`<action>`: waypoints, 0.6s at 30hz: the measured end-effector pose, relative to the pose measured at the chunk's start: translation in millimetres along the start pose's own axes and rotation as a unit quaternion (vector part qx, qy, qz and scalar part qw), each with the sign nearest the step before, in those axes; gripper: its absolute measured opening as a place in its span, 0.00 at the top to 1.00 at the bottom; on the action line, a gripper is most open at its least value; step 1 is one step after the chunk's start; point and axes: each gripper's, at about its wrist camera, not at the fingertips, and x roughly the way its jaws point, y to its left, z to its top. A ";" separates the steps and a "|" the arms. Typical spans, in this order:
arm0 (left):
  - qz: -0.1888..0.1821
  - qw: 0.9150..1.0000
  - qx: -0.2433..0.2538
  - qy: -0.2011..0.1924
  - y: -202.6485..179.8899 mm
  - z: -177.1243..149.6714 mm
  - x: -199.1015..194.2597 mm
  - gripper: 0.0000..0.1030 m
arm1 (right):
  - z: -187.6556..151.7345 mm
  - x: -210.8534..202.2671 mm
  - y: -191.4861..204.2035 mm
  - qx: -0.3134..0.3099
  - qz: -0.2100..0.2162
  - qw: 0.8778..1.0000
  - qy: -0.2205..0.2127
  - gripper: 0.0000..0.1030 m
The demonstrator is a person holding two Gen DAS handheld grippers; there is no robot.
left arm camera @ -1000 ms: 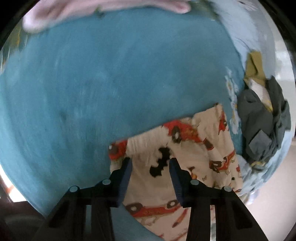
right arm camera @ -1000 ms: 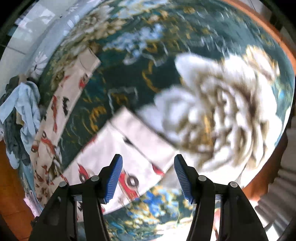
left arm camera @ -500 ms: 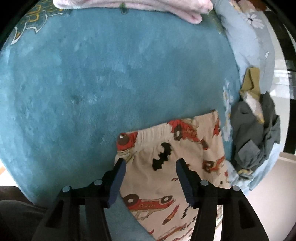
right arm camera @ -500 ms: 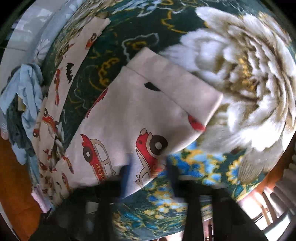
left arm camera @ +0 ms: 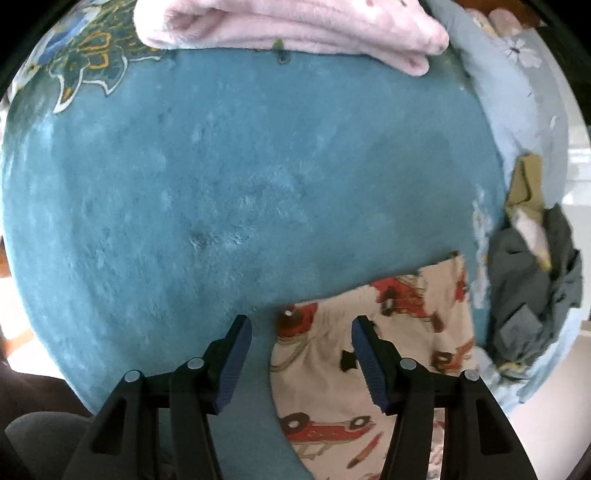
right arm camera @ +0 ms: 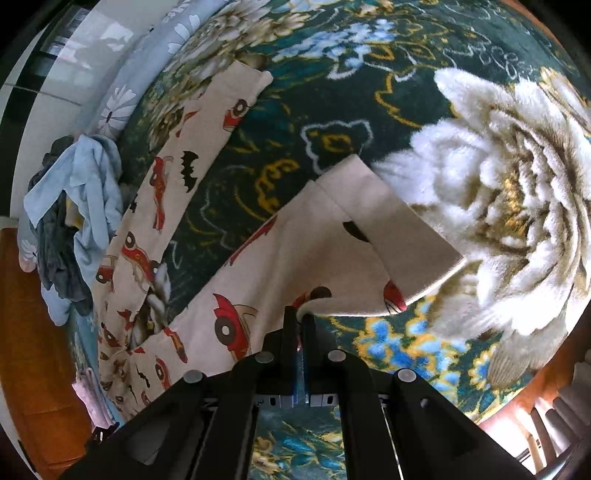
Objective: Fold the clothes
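Cream children's trousers (right arm camera: 295, 251) printed with red cars and black bats lie spread on a plush blanket. In the right wrist view my right gripper (right arm camera: 300, 314) is shut on the edge of the near trouser leg, just behind its plain cuff (right arm camera: 391, 225). The other leg (right arm camera: 173, 173) stretches away to the upper left. In the left wrist view the trousers' waistband corner (left arm camera: 295, 321) lies between the pads of my left gripper (left arm camera: 301, 332), which stands open above it without touching the cloth.
A folded pink blanket (left arm camera: 288, 29) lies at the far edge of the teal blanket (left arm camera: 240, 166). A heap of grey, blue and olive clothes (left arm camera: 532, 280) sits at the right edge; the same heap (right arm camera: 70, 214) shows at the left in the right wrist view. Wooden floor (right arm camera: 29, 350) lies beyond.
My right gripper went from open to shut on the trouser leg's edge. My left gripper opened wider and shifted left, so the waistband corner now lies between its pads.
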 end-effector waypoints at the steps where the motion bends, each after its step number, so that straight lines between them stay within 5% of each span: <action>1: -0.002 1.000 0.001 0.004 -0.5 -0.1 2.3 0.41 | -0.7 -1.0 -2.0 0.002 0.000 1.000 0.001 0.98; 4: -0.021 1.000 -0.005 0.015 -0.3 0.0 7.6 0.48 | 0.8 -2.1 -2.4 0.006 0.004 1.000 -0.001 0.98; 7: -0.013 1.000 -0.005 0.022 -0.1 1.2 10.9 0.82 | 3.3 -8.1 2.8 0.003 0.015 1.000 -0.007 0.98; 10: -0.016 1.000 -0.007 0.017 1.5 1.5 6.7 0.89 | 5.6 -15.4 9.0 -0.005 0.026 1.000 -0.016 0.98; 18: -0.109 0.993 0.004 -0.039 -8.9 -7.9 -46.0 0.91 | 9.7 -62.9 13.8 -0.013 0.080 0.995 -0.065 0.98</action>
